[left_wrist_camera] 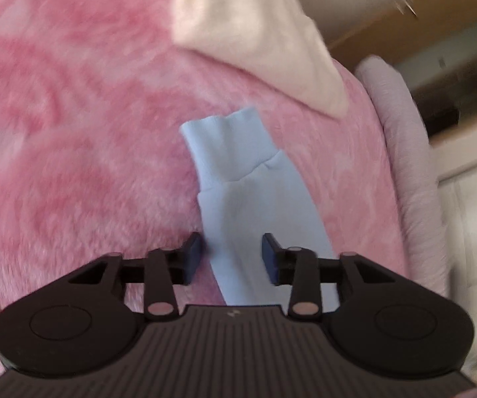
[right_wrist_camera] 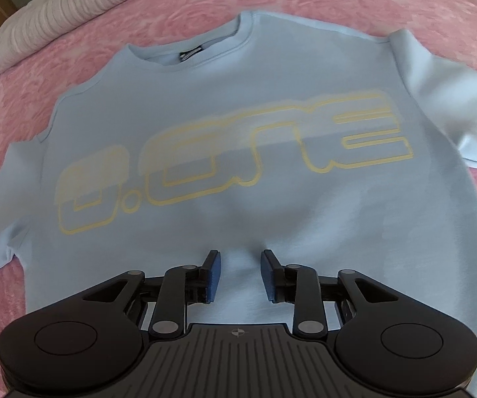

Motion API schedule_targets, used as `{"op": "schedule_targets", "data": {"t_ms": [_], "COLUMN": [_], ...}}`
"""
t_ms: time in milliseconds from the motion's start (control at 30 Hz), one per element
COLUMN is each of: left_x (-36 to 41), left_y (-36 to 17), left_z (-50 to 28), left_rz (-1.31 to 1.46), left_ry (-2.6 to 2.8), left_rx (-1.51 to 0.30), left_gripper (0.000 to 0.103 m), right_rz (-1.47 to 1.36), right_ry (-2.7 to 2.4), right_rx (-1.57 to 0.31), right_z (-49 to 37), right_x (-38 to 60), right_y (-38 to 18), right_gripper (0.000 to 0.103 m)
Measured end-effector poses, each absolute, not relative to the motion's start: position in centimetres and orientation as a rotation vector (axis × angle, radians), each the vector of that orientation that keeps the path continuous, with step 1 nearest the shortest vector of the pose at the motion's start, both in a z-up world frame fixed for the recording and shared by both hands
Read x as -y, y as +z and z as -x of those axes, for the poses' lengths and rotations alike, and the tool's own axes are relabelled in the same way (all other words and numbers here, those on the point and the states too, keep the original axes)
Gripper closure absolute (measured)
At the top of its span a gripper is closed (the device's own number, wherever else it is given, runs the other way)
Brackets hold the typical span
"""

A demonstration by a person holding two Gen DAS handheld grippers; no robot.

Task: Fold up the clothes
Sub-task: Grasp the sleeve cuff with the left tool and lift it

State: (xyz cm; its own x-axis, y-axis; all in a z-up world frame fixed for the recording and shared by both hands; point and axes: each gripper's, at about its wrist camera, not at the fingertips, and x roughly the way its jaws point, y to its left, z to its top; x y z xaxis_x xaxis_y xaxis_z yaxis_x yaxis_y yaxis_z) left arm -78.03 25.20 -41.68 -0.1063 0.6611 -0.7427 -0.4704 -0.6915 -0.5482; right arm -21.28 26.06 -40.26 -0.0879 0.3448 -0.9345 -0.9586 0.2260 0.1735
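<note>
A light blue sweatshirt (right_wrist_camera: 245, 126) with yellow outlined lettering lies flat, front up, on a pink fuzzy blanket (right_wrist_camera: 56, 49). Its collar points away from me in the right wrist view. My right gripper (right_wrist_camera: 240, 273) is open over the lower body of the sweatshirt, with blue cloth between its pads. In the left wrist view one sleeve (left_wrist_camera: 258, 199) with a ribbed cuff (left_wrist_camera: 228, 146) lies stretched out on the blanket (left_wrist_camera: 72, 116). My left gripper (left_wrist_camera: 231, 255) is open over the sleeve, the cloth lying between its fingers.
A cream-white cloth (left_wrist_camera: 255, 30) lies on the blanket beyond the cuff. The bed's pale ribbed edge (left_wrist_camera: 404, 165) runs along the right in the left wrist view, and a white ribbed cover (right_wrist_camera: 39, 16) lies at far left in the right wrist view.
</note>
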Motion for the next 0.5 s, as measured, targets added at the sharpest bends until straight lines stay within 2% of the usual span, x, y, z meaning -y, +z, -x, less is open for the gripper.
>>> {"op": "schedule_targets", "data": {"t_ms": [33,167,300,400,467,500], "left_x": [-25.7,-27.2,-28.5,-28.7,-28.7,-28.6], "left_y": [-41.3,-36.6,-31.2,-29.4,-29.8,-30.5], "left_z": [77.6,73.1,64.1,55.2,49.2,46.4], "left_rz": [1.360,1.051,0.814,0.737,0.762,0.788], "left_ry": [1.893,1.878,1.617,1.325,1.131,1.064], "left_rx": [0.155,-0.044,-0.111,-0.170,-0.243,-0.276], "left_gripper": [0.100,0.100,0.100,0.099,0.089,0.088], "right_rz": [0.714,0.730,0.716,0.701,0.688,0.681], "right_ry": [1.243,1.203,1.193,1.187,1.169,1.160], "right_rx": [-1.155,-1.142,-1.131,-1.117,-1.122,-1.127], "right_z": [20.9,18.7,16.2,14.2,12.7,12.0], "right_x": [-25.9,-25.6,-25.0,-24.3,-24.1,-24.1], "right_y": [-40.2,-40.2,-39.6,-39.1,-38.9,-38.8], "right_gripper": [0.072,0.072,0.072,0.072,0.072,0.072]}}
